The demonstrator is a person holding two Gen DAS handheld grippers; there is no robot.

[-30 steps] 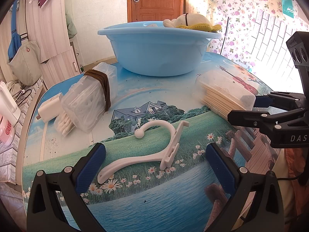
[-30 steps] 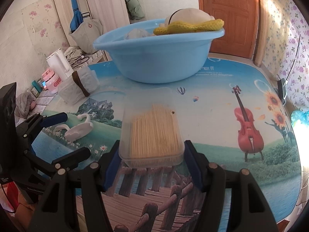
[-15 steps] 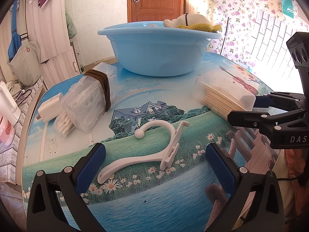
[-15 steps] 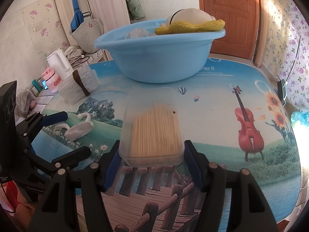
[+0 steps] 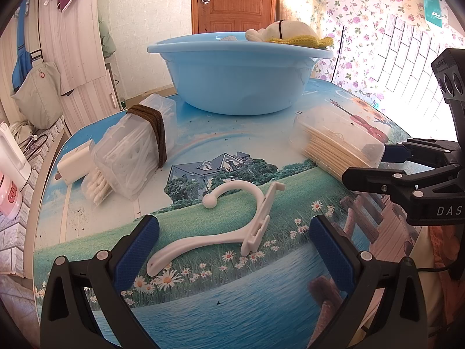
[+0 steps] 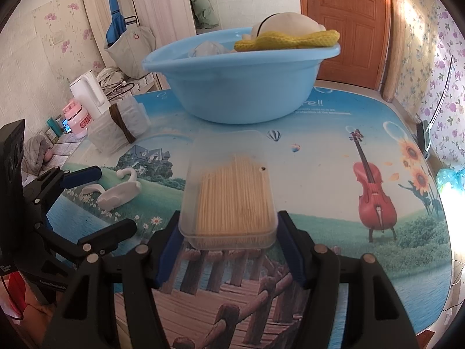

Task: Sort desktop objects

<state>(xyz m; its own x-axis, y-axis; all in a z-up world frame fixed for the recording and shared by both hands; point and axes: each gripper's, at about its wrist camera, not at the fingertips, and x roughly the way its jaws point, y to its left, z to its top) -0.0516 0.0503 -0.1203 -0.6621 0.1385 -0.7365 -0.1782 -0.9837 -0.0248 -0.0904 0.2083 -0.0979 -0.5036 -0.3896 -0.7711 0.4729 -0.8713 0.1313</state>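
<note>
change: honestly barely anything. Same as a second ago, neither hand has budged, and only the far end of the box (image 6: 232, 197) sits a touch higher in the right wrist view.
right gripper (image 6: 228, 224): clamped on the near end of the box, 1 pad on each long side, at the lower middle of its frame.
left gripper (image 5: 234, 226): jaws wide apart, nothing between the pads, hovering over the hook (image 5: 200, 241) at the lower middle of its frame.
meaning: the grab looks done and the carry hasn't started. Can't tell if the box is off the table (image 5: 232, 305) yet.
box spot: mid right in the left view, near the basin (image 5: 238, 87) but clear of it.
next, my guess: box goes up into the basin, hook after.
count, boxes: 2, the stick box plus a swab box (image 5: 130, 157) with a brown band, mid left.
count, hooks: 1, white.
count, basins: 1, blue, top middle, already holding a cream and yellow thing plus something pale.
count, blocks: 1, a white block (image 5: 75, 165) touching the swab box.
count, grippers: 2.
</note>
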